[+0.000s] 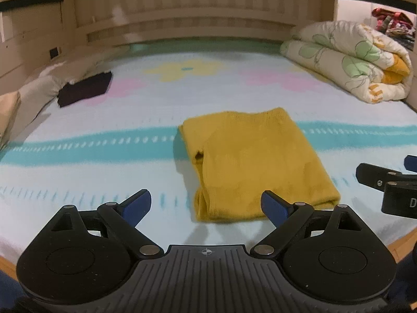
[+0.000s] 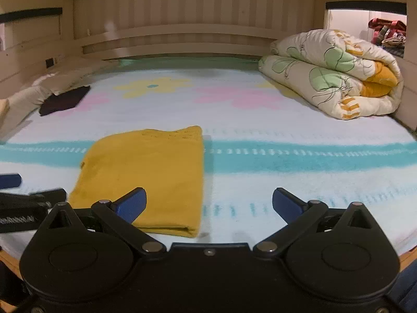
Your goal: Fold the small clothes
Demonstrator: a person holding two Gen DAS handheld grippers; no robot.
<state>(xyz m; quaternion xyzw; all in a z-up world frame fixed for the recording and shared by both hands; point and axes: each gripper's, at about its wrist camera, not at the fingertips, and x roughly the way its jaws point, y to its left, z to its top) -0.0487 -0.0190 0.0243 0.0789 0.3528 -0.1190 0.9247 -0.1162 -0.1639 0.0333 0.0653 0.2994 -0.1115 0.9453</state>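
Grippers nearest: left gripper (image 1: pixel 206 206) and right gripper (image 2: pixel 208 204), jaws of both spread wide, holding nothing, poised at the near bed edge. Just beyond, folded mustard-yellow knit garment (image 1: pixel 255 164) flat on the pastel flower-patterned bedsheet (image 2: pixel 286 161). Probably light, soft, floppy, not slippery; best pinched at the near corners or the thick folded edge. Farther left, small dark folded cloth (image 1: pixel 84 88); far right, rolled floral quilt (image 2: pixel 336 73).

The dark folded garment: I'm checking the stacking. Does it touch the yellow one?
Apart. The left wrist view shows the dark folded garment far left and the yellow garment mid-bed, with bare bedsheet between them.
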